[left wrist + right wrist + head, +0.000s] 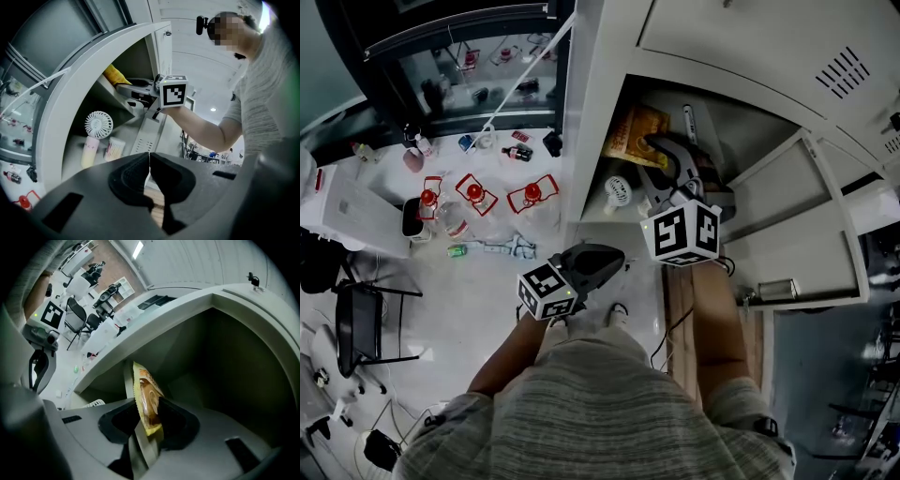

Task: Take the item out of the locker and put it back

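Standing on edge between the pads of the right hand-held gripper (149,420), the yellow-orange crinkled foil snack packet (146,399) is inside the upper compartment of the pale grey metal locker (225,348). The jaws there are apart: the packet leans on one pad with a gap showing at the other, so it seems loose rather than pinched, though the wide-angle view makes that contact hard to judge. The left hand-held gripper (149,161) waits outside and lower, its jaws pressed together on nothing. I judge the packet light and limp, its film slick and noisy, its contents easy to crush. A gentle pinch on the flat sealed edge would suit better than a squeeze across the puffed middle, and it will likely flop over once let go unless propped against the wall. By count there is one snack packet, one small white fan on a pale yellow handle (98,125) and one clear box of cotton swabs (114,149), both on the shelf below, and two hand-held grippers.
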The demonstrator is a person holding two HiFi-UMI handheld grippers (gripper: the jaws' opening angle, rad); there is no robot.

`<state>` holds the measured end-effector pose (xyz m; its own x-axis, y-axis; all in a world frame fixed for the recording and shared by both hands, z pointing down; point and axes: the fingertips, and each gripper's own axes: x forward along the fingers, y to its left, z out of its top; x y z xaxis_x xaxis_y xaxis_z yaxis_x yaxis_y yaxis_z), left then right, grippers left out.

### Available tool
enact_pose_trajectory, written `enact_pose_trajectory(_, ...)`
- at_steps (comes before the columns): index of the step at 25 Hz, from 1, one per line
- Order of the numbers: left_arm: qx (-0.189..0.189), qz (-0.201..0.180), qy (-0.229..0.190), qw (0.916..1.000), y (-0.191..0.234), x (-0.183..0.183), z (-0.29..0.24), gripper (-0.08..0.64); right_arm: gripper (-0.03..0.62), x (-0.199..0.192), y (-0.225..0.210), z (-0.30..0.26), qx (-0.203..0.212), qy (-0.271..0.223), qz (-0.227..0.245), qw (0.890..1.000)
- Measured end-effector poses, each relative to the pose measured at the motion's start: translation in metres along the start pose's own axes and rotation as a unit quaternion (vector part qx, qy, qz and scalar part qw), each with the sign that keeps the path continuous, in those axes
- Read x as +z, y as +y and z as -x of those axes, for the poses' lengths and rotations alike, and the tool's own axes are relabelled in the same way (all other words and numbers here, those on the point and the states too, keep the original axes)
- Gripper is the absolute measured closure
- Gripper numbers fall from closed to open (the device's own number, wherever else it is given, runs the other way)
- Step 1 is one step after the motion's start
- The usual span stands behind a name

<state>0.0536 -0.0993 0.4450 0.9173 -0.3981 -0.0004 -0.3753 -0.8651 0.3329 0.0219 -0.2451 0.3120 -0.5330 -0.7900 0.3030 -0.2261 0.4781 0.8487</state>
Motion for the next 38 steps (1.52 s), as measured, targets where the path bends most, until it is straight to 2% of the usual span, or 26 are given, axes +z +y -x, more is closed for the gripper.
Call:
enact_pose_trajectory(4,-0.002,0.0,0.0,1.0,0.001,0.001,-0.001,0.551,0.433,-0.001,0.0,0.001,0.0,-0.004,-0.02,1.0)
enact_pose_trajectory(5,-0.002,0.001,0.0,1.0,0.001,0.001,-0.001,0.551,0.363,-0.001,0.001,0.001,0.002,-0.004,-0.024,1.0)
enact_pose_trajectory(6,-0.003,0.001,0.001,1.0,0.002,0.0,-0.001,0.551,0.341,-0.001,0.002,0.002,0.004,-0.004,-0.026,1.0)
enact_pose_trajectory(9,-0.003,0.003,0.001,1.0,0.002,0.0,-0.001,0.551,0.339,0.001,0.004,0.006,-0.005,-0.006,-0.025,1.0)
enact_pose_trajectory(15,-0.006,0.005,0.0,1.0,0.004,0.0,-0.001,0.551,0.339,0.014,-0.002,0.03,-0.028,-0.022,-0.056,0.998)
enact_pose_trajectory(18,-0.011,0.005,0.001,0.9999,0.003,-0.001,-0.003,0.551,0.339,0.017,-0.005,0.043,-0.031,-0.031,-0.086,0.995)
enact_pose_trajectory(20,-0.014,0.005,0.002,0.9999,0.003,-0.001,-0.004,0.551,0.339,0.021,-0.009,0.051,-0.025,-0.055,-0.117,0.991)
enact_pose_trajectory(22,-0.017,0.005,0.004,0.9998,0.002,-0.002,-0.006,0.551,0.339,0.03,-0.014,0.061,-0.016,-0.099,-0.163,0.981)
enact_pose_trajectory(25,-0.022,0.004,0.006,0.9997,0.001,-0.001,-0.009,0.551,0.341,0.032,-0.03,0.075,-0.023,-0.153,-0.281,0.947)
enact_pose_trajectory(27,-0.025,0.003,0.006,0.9997,0.0,-0.001,-0.01,0.551,0.341,0.02,-0.045,0.08,-0.04,-0.155,-0.329,0.93)
enact_pose_trajectory(28,-0.027,0.002,0.006,0.9996,-0.001,-0.001,-0.011,0.551,0.341,0.012,-0.052,0.079,-0.053,-0.145,-0.346,0.925)
enact_pose_trajectory(32,-0.032,-0.001,0.004,0.9995,-0.003,0.002,-0.012,0.551,0.342,-0.025,-0.065,0.065,-0.093,-0.075,-0.381,0.917)
enact_pose_trajectory(34,-0.035,-0.001,0.004,0.9994,-0.005,0.002,-0.011,0.551,0.342,-0.039,-0.065,0.057,-0.105,-0.047,-0.405,0.907)
enact_pose_trajectory(38,-0.041,-0.003,0.005,0.9992,-0.009,0.002,-0.01,0.551,0.398,-0.062,-0.06,0.042,-0.12,0.008,-0.441,0.889)
